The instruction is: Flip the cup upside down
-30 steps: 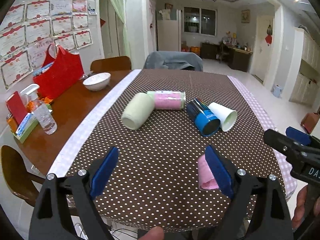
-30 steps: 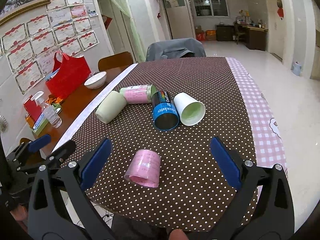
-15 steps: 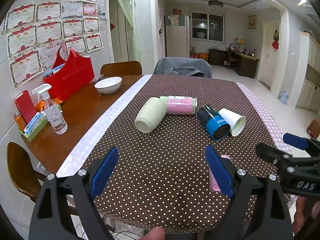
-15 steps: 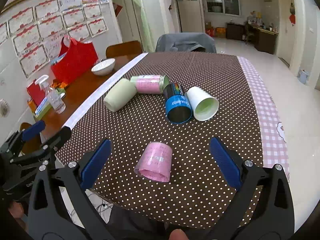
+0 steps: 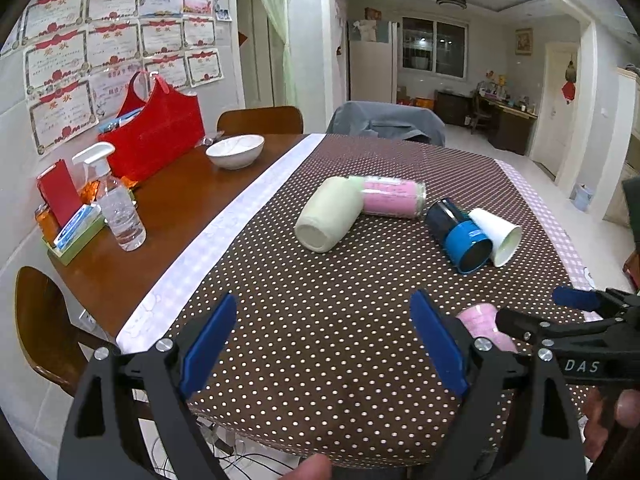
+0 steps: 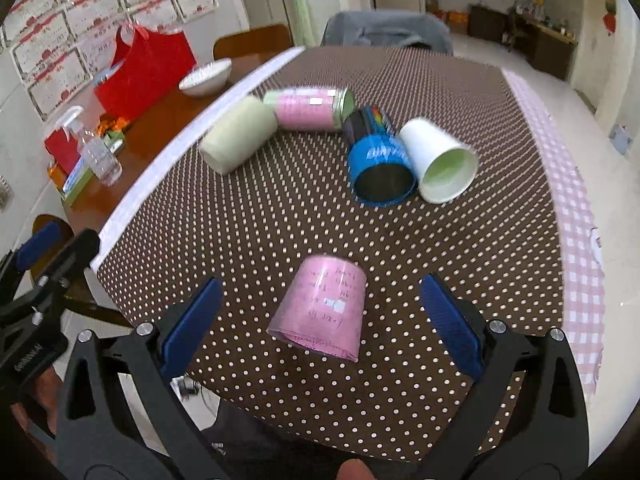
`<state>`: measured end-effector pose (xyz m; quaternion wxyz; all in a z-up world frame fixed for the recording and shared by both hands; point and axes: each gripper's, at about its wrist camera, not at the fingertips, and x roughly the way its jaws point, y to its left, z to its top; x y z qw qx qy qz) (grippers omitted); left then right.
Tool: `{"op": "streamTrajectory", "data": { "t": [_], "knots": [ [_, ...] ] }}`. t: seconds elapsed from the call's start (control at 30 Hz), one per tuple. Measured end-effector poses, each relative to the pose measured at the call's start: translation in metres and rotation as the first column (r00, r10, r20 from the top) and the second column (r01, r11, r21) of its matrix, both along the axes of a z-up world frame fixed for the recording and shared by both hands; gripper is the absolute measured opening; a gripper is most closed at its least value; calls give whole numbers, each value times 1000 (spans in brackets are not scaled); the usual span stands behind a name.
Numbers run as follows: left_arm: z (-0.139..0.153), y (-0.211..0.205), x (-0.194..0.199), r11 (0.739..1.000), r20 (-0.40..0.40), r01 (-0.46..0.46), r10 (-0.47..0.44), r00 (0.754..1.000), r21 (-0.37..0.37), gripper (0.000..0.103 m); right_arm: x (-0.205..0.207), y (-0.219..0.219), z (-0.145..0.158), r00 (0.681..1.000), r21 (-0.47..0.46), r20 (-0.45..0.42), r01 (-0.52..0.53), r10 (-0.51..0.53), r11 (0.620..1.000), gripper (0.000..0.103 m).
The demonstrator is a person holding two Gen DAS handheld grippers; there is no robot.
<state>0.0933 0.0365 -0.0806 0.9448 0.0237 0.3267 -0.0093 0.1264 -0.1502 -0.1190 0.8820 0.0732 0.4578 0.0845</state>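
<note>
A pink paper cup (image 6: 322, 310) stands upside down, wide mouth on the dotted tablecloth, near the table's front edge; in the left wrist view (image 5: 482, 324) it is partly hidden behind my fingers. My right gripper (image 6: 320, 318) is open, its blue pads on either side of the pink cup, not touching it. My left gripper (image 5: 326, 338) is open and empty above the cloth, left of the cup. Further back lie a pale green cup (image 6: 238, 140), a pink-labelled jar (image 6: 310, 108), a blue can (image 6: 378, 160) and a white paper cup (image 6: 440, 164), all on their sides.
On the bare wood at the left are a white bowl (image 5: 235, 151), a red bag (image 5: 154, 136), a spray bottle (image 5: 118, 208) and a small green tray (image 5: 72, 236). Chairs stand at the far side (image 5: 386, 124) and the left (image 5: 44, 324). The table's front edge is close.
Both grippers have pulled back and tilted; the right one now looks more steeply down on the pink cup, which sits closer between its pads. The cups have not moved.
</note>
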Motion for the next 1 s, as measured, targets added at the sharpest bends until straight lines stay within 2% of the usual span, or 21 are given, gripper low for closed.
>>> {"op": "streamTrajectory", "data": {
  "t": [0.2,0.4,0.53,0.67,0.87,1.0],
  "knots": [
    [-12,7,13,1000,-37,-8,7,999,-1,87,21,-6,-21,995,44,-100,5,-1,999,96],
    [-21,10,25,1000,-63,-6,5,998,-16,87,40,-8,-37,976,109,-214,-5,29,994,85],
    [-28,9,33,1000,-84,-1,-1,997,-24,87,47,-4,-41,965,107,-259,-22,49,994,82],
    [-34,8,40,999,-101,4,-7,995,-33,87,57,-2,-50,945,125,-321,-28,67,992,75],
    [-38,9,48,999,-114,7,-12,993,-45,87,73,4,-59,920,127,-382,-43,89,991,62],
    [-41,7,50,999,-125,12,-17,992,-45,87,81,12,-59,921,126,-375,-60,103,990,61]
  ]
}}
